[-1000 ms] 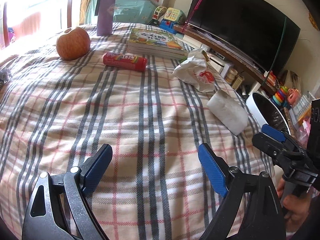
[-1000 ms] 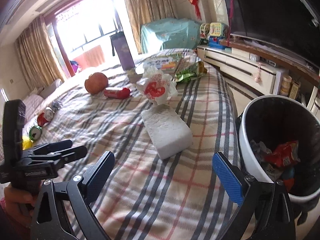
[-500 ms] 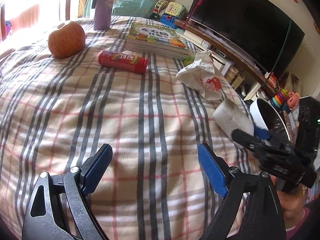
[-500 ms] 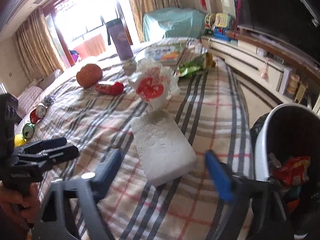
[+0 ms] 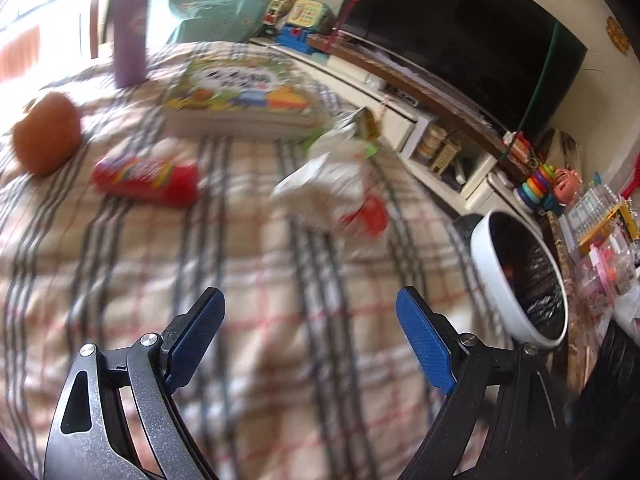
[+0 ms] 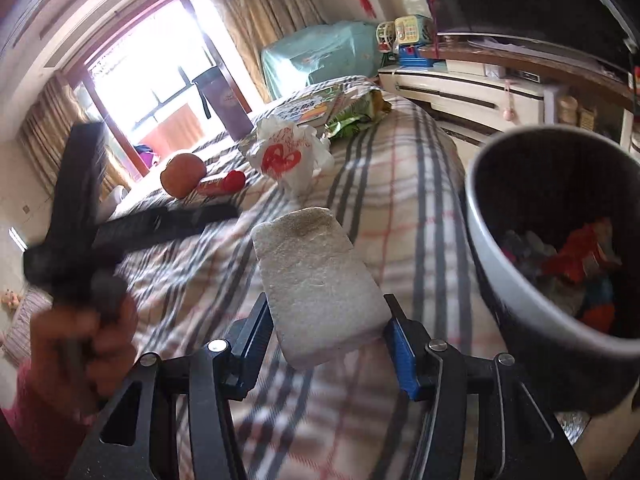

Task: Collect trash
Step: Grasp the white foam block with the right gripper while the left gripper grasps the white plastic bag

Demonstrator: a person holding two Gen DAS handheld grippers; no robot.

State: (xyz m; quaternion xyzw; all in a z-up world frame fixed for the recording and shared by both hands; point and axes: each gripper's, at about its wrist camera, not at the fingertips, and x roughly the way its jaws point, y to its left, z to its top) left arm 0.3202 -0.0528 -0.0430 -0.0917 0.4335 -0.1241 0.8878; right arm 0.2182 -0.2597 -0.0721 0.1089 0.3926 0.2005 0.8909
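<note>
— Right tool (image 6: 326, 344), bottom centre of its view?
— Just closed, now pinching the white foam block (image 6: 316, 276), lifted over the plaid bed (image 6: 400, 208). White trash bin (image 6: 496, 280) at right edge, red wrappers inside.
— Left tool (image 5: 310, 340)?
— Spread wide, gripping nothing, low over the blanket.
— Farther up?
— Crumpled white bag (image 6: 286, 156) at centre; red tube (image 5: 146, 180) and apple (image 5: 46, 140) at upper left.

The left gripper (image 5: 310, 342) shows 2 blue textured pads on black and grey arms fixed with silver screws. The right gripper (image 6: 330, 334) matches, with blue pads on black arms. A pink sleeve (image 6: 24, 408) covers the person's wrist.
</note>
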